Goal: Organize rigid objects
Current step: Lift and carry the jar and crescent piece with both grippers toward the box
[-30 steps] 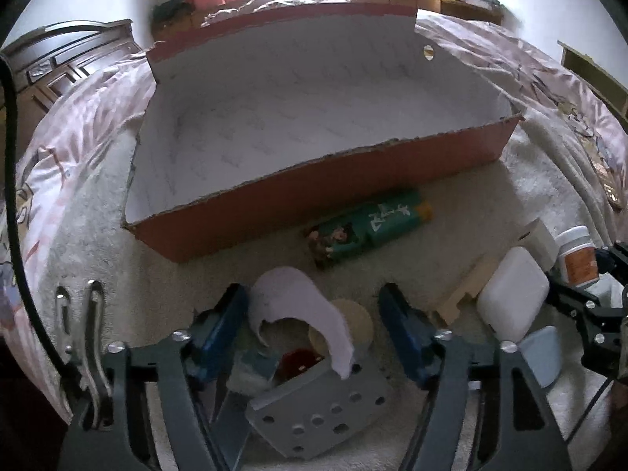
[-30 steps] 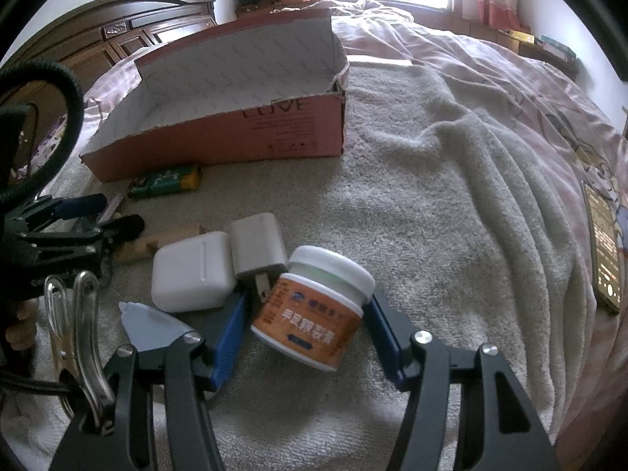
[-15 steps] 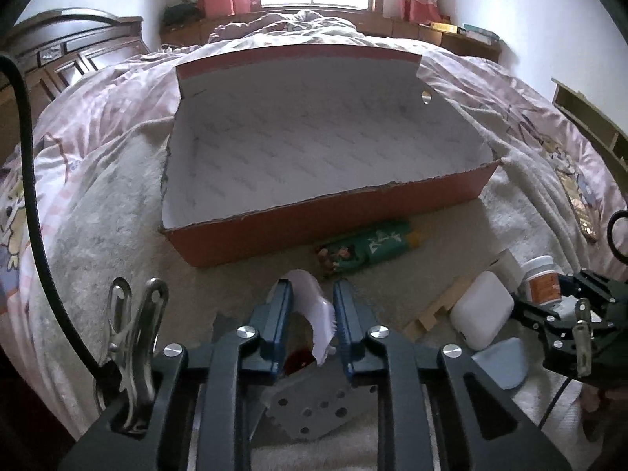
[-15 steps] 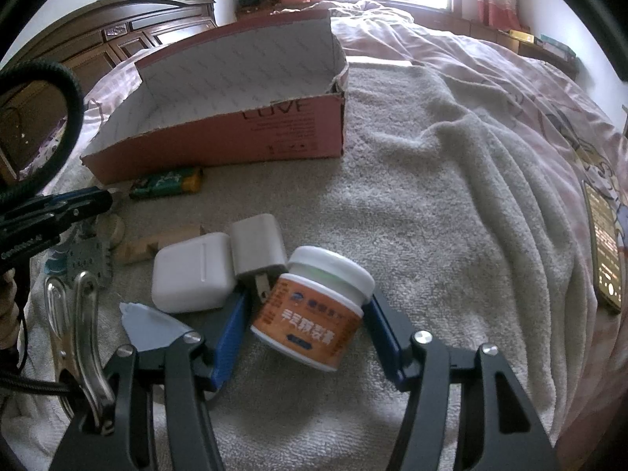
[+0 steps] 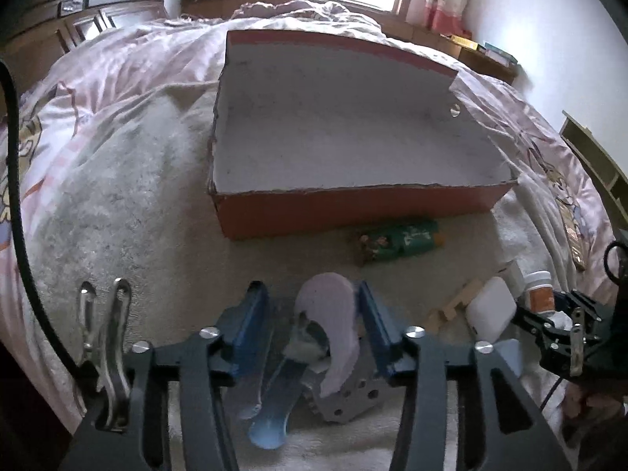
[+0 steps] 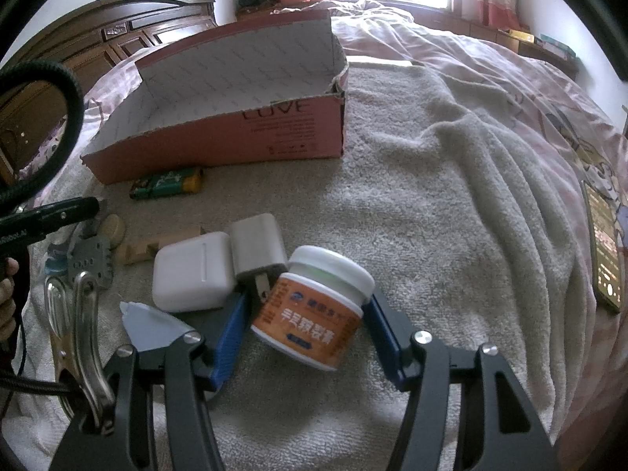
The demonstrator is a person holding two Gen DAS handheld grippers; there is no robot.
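Observation:
An open red cardboard box (image 5: 353,208) with a white inside lies on the towel ahead; it also shows in the right wrist view (image 6: 219,133). My left gripper (image 5: 310,302) is open again, its jaws standing either side of a curved pale pink piece (image 5: 333,322) that rests over a grey perforated metal part (image 5: 349,392) and a blue flat piece (image 5: 274,412). My right gripper (image 6: 306,322) is open around a tilted orange-labelled jar with a white lid (image 6: 314,306); its fingers do not press it.
A green packet (image 6: 167,182), a wooden block (image 6: 157,245), a white case (image 6: 192,274), a grey plug adapter (image 6: 257,249) and a light blue piece (image 6: 151,324) lie on the towel. A phone (image 6: 604,243) lies at the right edge of the bed.
My left gripper closed on the pink piece half a second ago, then opened again; it also pulled back and swung left. The right gripper and the jar have not moved.

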